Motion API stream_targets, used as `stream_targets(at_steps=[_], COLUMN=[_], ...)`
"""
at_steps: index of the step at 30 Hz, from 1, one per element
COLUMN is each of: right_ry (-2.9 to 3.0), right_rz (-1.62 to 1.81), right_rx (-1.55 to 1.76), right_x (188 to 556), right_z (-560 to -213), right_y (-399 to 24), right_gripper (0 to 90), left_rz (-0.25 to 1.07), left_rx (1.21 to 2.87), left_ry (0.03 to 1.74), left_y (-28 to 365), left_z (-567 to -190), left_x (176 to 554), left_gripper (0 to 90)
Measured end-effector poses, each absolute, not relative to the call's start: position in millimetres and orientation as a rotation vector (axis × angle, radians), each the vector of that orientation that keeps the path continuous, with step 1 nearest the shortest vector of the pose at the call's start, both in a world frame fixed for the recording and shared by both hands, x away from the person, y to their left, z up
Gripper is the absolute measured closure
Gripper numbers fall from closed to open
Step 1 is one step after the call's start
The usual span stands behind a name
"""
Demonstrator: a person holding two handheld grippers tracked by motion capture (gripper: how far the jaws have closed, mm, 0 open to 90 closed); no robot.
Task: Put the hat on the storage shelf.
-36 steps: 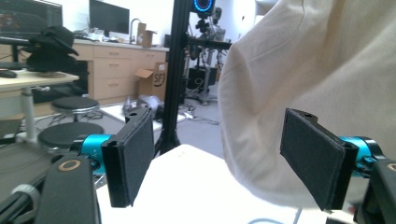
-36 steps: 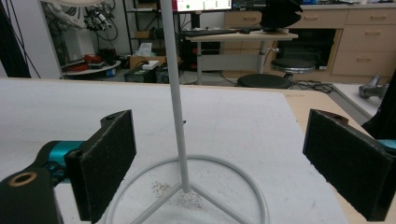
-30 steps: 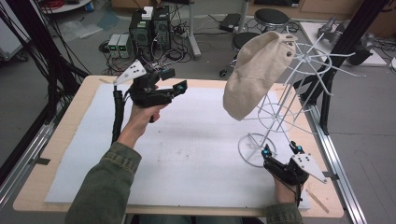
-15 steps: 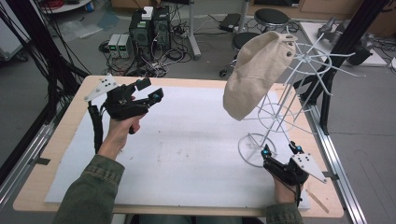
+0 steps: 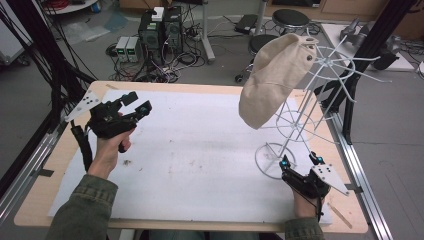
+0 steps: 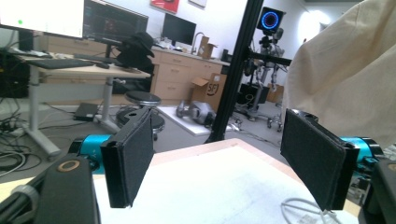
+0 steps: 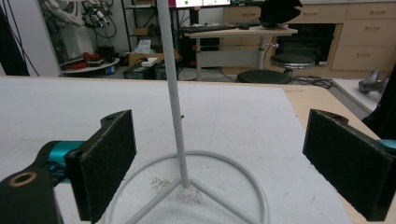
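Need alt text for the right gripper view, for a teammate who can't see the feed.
The open right claw faces a white wire stand on the white mat, its pole rising between the two black pads and its ring base lying just ahead. Behind the table sit desks, a stool and cabinets.

The high camera is looking down over the table (image 5: 200, 150). The right gripper (image 7: 219, 163) camera is facing the rack (image 7: 173, 93) closely; the left one is sharing the cap (image 6: 345, 70) with the high view.

Beige cap (image 5: 272, 80), white wire stand (image 5: 300, 120), white mat (image 5: 200, 150).
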State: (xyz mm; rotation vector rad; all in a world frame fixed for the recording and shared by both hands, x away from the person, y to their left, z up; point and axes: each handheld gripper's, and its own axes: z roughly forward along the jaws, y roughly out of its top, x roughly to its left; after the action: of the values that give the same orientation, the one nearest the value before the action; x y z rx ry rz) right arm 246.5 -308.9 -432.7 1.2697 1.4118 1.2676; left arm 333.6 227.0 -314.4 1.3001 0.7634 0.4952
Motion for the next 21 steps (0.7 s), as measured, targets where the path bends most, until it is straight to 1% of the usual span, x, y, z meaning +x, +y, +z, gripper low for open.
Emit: stream_targets(at_steps=[8,15,21], right_ry=[1.413,1.414,1.413], right_rz=[1.276,1.275,1.276], right_rx=[1.267,1.273,1.273], right_x=[246.1,246.6,246.0], right_z=[-432.3,-432.5,-432.9], right_y=[-308.9,-308.7,-308.8], right_gripper=[8.6,8.6,8.6], left_rz=[0.589,0.614,0.673], left_rx=[1.247,1.181,1.184], left_ry=[0.852,0.883,0.903], left_y=[253.3,272.1,284.4], left_z=[-338.8,-351.7,-363.0], left_x=[320.6,306.4,291.8], left_gripper=[25.9,25.9,26.0])
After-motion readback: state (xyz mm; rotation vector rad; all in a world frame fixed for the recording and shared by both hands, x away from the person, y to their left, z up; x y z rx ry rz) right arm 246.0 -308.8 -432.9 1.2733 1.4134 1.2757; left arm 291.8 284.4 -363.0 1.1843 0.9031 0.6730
